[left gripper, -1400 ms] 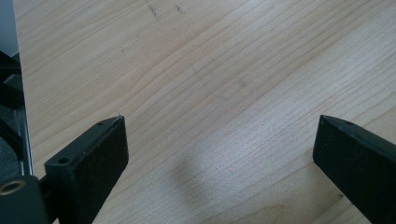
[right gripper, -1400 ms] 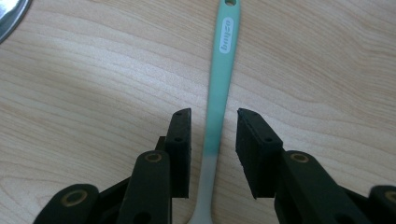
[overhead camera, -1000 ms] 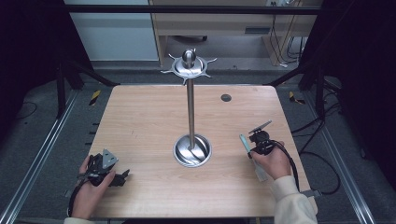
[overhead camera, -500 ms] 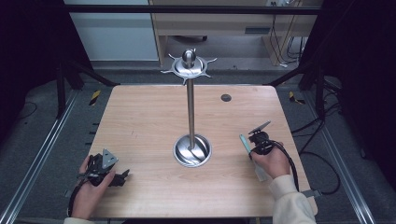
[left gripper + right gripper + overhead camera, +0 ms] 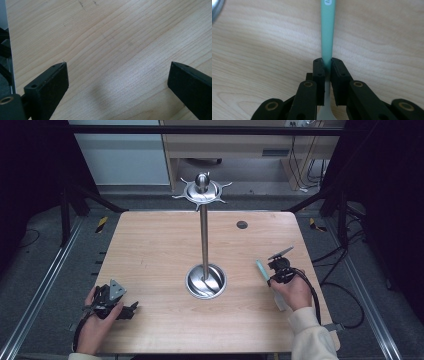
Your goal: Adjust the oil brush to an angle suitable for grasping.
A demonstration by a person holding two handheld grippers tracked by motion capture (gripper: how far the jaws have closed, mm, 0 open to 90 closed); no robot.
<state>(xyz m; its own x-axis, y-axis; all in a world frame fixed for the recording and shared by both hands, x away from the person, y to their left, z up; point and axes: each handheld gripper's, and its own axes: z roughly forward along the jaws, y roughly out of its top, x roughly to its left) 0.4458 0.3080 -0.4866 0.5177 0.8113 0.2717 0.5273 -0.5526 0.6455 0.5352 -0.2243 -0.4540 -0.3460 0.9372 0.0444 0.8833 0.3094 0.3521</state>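
Observation:
A tall metal stand rises from a round base (image 5: 205,281) at the table's middle, and its top ring of hooks (image 5: 202,190) carries nothing. My right gripper (image 5: 271,279) (image 5: 327,62) rests low at the right of the wooden table (image 5: 160,245). It is shut on a utensil with a teal handle (image 5: 261,268) (image 5: 327,30) that points away from the hand. A grey metal part of the utensil (image 5: 325,110) shows behind the jaws. My left gripper (image 5: 129,311) (image 5: 117,72) sits at the front left, open, with bare wood between its jaws.
A small dark round disc (image 5: 242,224) is set in the table near the back right. Black frame bars and floor rails flank the table. Cables (image 5: 330,285) trail off the right edge.

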